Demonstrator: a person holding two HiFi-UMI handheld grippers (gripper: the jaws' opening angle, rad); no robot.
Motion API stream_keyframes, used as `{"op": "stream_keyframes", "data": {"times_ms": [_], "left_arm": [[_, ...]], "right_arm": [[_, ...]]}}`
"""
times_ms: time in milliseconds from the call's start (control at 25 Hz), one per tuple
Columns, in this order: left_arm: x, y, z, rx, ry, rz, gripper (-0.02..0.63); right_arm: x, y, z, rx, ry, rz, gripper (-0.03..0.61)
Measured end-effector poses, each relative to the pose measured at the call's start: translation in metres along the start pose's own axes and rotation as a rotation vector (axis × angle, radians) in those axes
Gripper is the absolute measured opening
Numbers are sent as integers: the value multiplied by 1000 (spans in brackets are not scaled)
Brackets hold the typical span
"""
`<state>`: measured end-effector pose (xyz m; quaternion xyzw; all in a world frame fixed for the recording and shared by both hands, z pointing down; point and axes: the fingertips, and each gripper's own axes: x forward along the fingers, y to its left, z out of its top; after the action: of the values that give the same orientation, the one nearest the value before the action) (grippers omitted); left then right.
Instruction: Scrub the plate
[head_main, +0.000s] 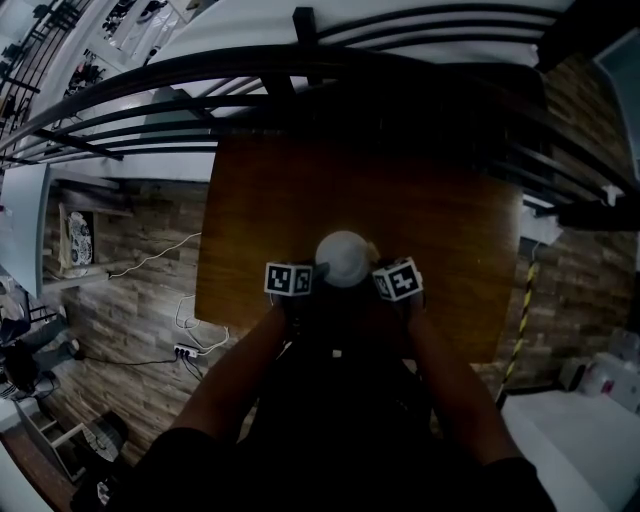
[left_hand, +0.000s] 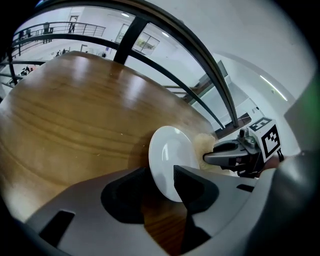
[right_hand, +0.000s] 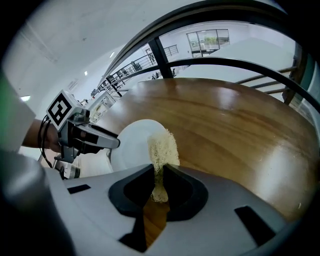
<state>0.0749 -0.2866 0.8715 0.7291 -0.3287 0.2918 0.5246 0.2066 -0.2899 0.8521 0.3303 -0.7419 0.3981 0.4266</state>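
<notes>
A small white plate (head_main: 342, 258) lies near the front edge of the brown wooden table (head_main: 430, 220). In the left gripper view its near rim (left_hand: 169, 162) stands between the jaws of my left gripper (left_hand: 160, 179), which is open; no pad visibly presses on it. My right gripper (right_hand: 159, 174) is shut on a pale yellow scrub sponge (right_hand: 163, 149), whose upper end rests against the plate's right edge (right_hand: 132, 142). The left gripper view shows that sponge (left_hand: 202, 145) just behind the plate. The two grippers flank the plate, left and right.
Black railing bars (head_main: 300, 80) curve beyond the table's far edge. On the plank floor to the left lies a power strip with a cable (head_main: 185, 350). A yellow and black striped pole (head_main: 520, 320) stands to the right of the table.
</notes>
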Motion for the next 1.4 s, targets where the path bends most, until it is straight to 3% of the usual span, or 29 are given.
{"op": "stream_keyframes", "data": {"times_ms": [400,600,800,1000,1200,1400], "left_arm": [[-1,-7,3,-38,-13,-38,184],[1,-10,7,-25,-34,-47,93],[-2,-17,11,-58,-67,-69,62],[-13,-29,10,-130,-97,-142,23],[-25,-41,-4,-26,-64,-141,17],[-44,-62,-18,59,-48,-181,17]], "right_arm": [[4,6,-7,-37,102,17,54],[8,8,-9,-38,112,25,55],[9,7,-9,-39,107,32,55],[10,8,-12,-26,110,26,55],[0,18,-2,-42,76,35,55],[-22,71,34,-123,-4,87,55]]}}
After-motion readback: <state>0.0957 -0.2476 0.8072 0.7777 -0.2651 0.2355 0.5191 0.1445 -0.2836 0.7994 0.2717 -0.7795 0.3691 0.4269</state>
